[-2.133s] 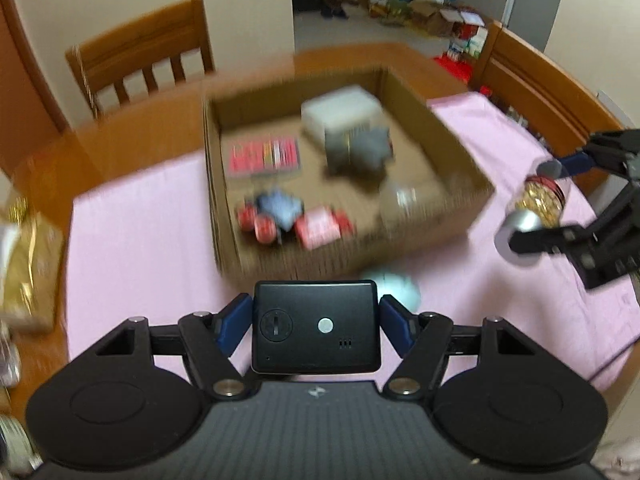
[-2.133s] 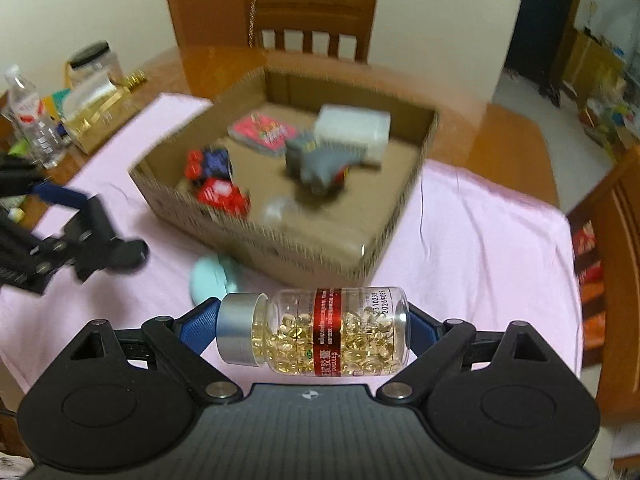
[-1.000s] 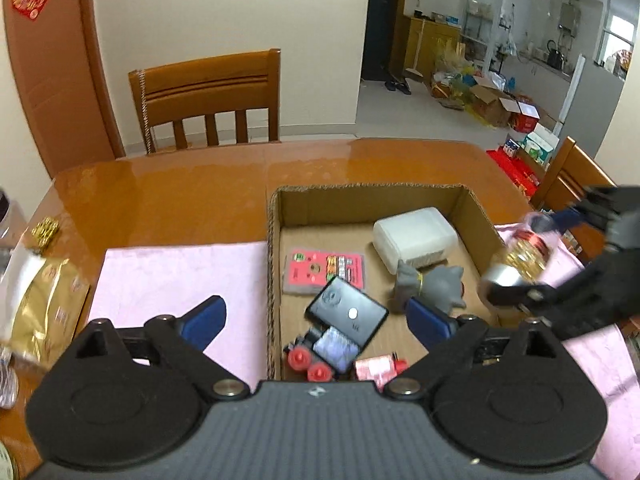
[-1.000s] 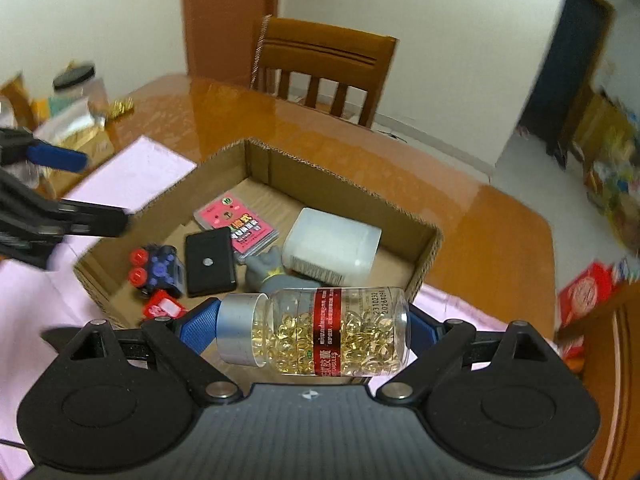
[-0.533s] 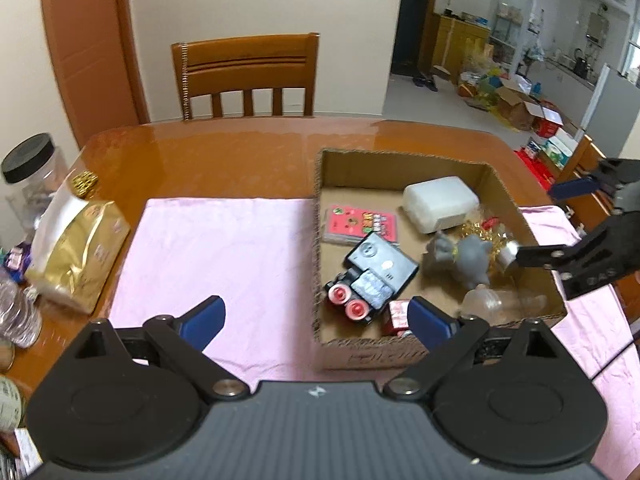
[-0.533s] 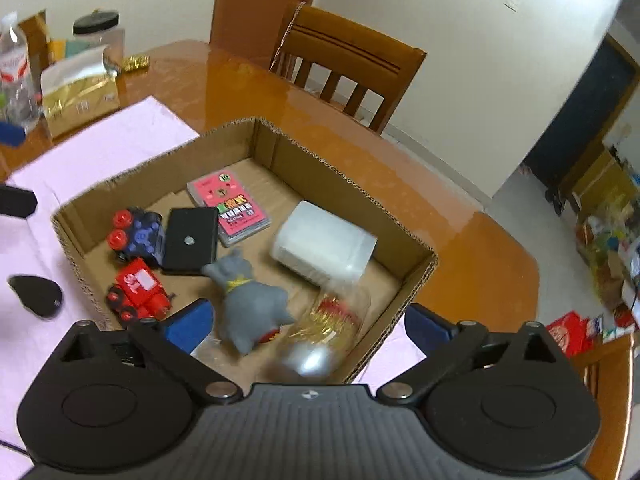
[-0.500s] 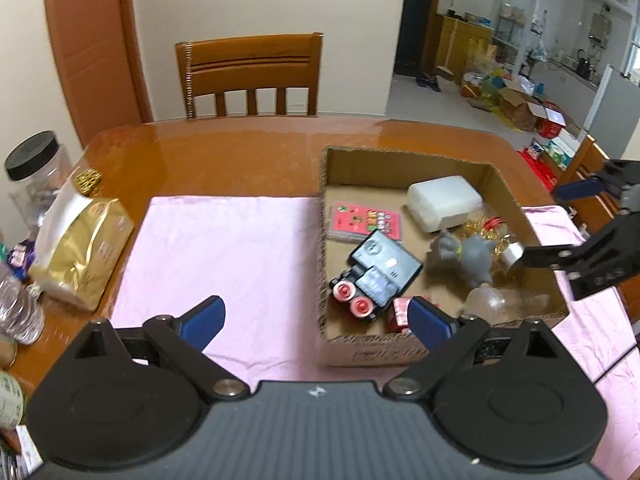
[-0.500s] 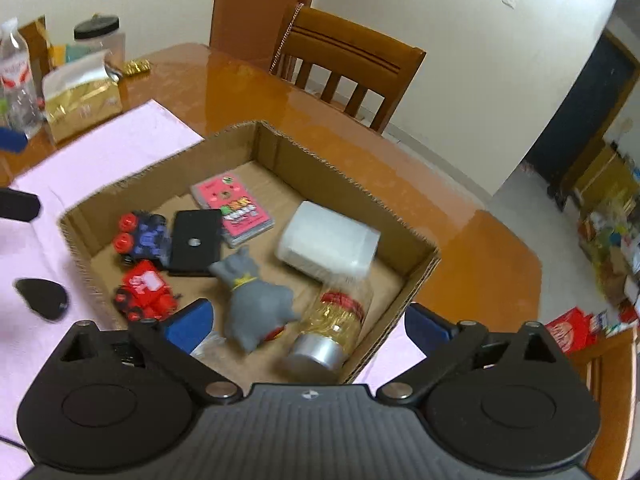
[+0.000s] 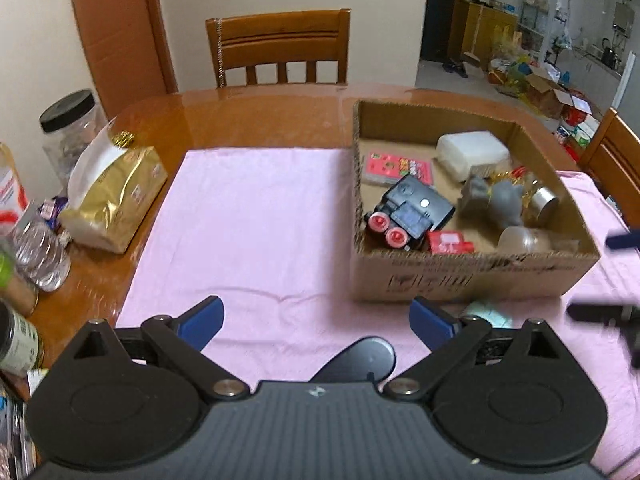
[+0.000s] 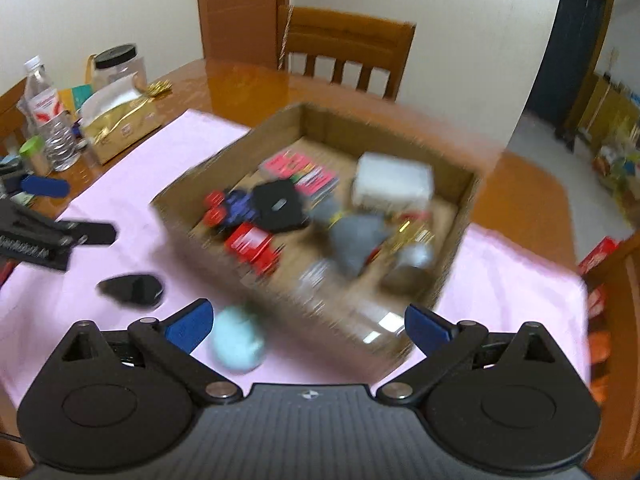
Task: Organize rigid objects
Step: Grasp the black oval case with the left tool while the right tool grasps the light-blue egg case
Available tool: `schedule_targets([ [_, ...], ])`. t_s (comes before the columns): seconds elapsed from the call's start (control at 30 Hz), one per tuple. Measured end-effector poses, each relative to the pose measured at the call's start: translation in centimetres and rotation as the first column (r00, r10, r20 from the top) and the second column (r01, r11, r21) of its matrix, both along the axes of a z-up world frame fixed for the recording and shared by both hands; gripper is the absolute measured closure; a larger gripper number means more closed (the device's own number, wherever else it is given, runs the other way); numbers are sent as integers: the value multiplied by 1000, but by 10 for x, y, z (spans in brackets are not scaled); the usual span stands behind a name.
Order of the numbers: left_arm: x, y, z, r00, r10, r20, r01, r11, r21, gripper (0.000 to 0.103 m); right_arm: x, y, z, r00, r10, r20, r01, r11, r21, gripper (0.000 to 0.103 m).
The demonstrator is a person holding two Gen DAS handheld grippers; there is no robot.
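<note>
Each gripper, left (image 9: pixel 316 318) and right (image 10: pixel 308 322), is built of matte black plastic with a ribbed central body and two round side discs. Blue fingers (image 9: pixel 200 316) are carried on black linkage arms fastened by silver screws (image 9: pixel 229 388). A small white logo (image 10: pixel 308 394) is marked at the centre.

Pink cloth (image 9: pixel 248 216) spread over a glossy wooden table (image 9: pixel 240 120), with a wooden chair (image 9: pixel 280 46) pushed in at the far side. Off the cloth's left edge there's a gold foil bag (image 9: pixel 116 196) with white tissue sticking out the top, and behind it a clear jar with a black lid (image 9: pixel 68 128). A plastic water bottle (image 10: pixel 46 116) stands near that clutter too. Second chair (image 9: pixel 612 160) at the right edge. Through the doorway, boxes (image 9: pixel 548 92) piled on the floor.
</note>
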State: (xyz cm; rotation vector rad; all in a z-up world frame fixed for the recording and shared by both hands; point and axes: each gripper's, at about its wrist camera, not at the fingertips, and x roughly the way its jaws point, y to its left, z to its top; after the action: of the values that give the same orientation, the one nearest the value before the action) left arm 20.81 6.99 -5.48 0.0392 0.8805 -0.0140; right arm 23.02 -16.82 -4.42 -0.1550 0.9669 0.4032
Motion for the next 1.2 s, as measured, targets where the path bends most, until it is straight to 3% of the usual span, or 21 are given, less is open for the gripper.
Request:
schedule_targets([
  [0.17,-10,6,-17,999,35,-27,-35,999,15,4,-14,26,-46,998,30,-63,-26,997,66,0],
  [0.4,-21,16,-36,995,39,-96,-41,999,-15,4,-3,49,-92,997,33,-69,-30,998,47,0],
  [0.5,-23,21,-39,994,43,-105,-45,999,-21,4,2,57,-93,997,67,-44,-65,997,46,0],
  [0.77,-18,30,-44,993,37,-114,-43,998,-52,4,-5,76,-90,988,131,-82,-130,991,26,0],
  [0.9,-7,21,-49,993,2,-120,-11,997,-75,4,-18,90,-94,987,151,-53,-153,987,-47,0],
  [1.07,20,3,-58,994,-49,-100,42,996,-73,4,-22,92,-93,991,125,-51,-127,991,-40,0],
  [1.2,40,-9,-74,990,-48,-134,39,997,-70,4,-21,94,-93,992,115,-57,-118,992,-43,0],
])
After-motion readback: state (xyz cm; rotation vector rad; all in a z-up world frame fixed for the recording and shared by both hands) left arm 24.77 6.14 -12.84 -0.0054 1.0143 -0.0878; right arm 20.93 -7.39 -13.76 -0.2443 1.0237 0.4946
